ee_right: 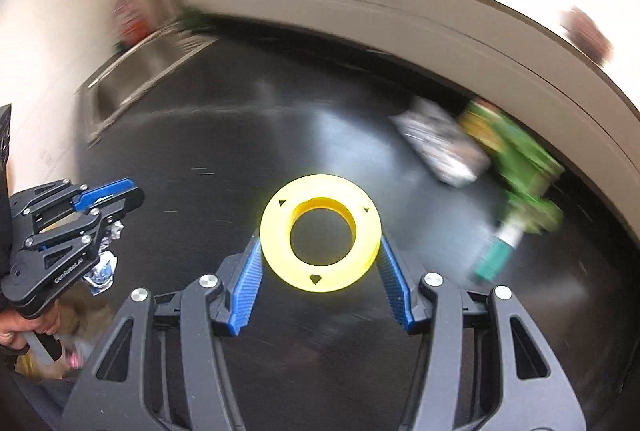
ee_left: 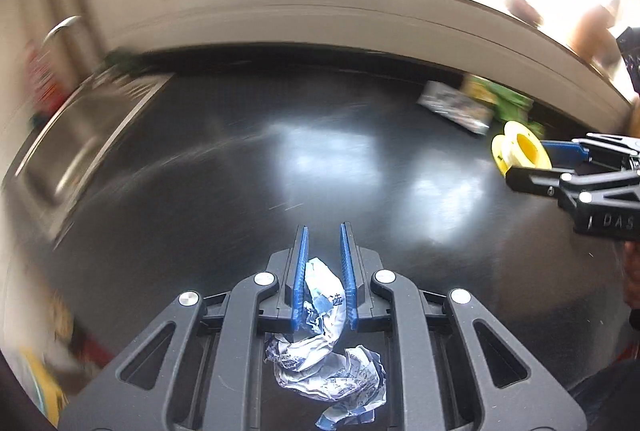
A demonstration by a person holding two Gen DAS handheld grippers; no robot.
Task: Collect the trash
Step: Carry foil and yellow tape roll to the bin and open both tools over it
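My left gripper (ee_left: 324, 231) is shut on a crumpled blue-and-white paper wrapper (ee_left: 326, 335), held near the base of its blue pads above the black counter (ee_left: 248, 159). It also shows at the left of the right wrist view (ee_right: 120, 199) with the wrapper (ee_right: 102, 267) hanging under it. My right gripper (ee_right: 320, 243) is shut on a yellow plastic spool (ee_right: 320, 231), gripped by its rims. In the left wrist view the spool (ee_left: 520, 149) and the right gripper (ee_left: 532, 159) are at the right edge.
A silvery packet (ee_right: 444, 147) and a green wrapper (ee_right: 516, 159) lie by the back wall on the right, with a green-capped item (ee_right: 496, 259) nearer. A steel sink (ee_left: 76, 139) with a tap is at the left. All is motion-blurred.
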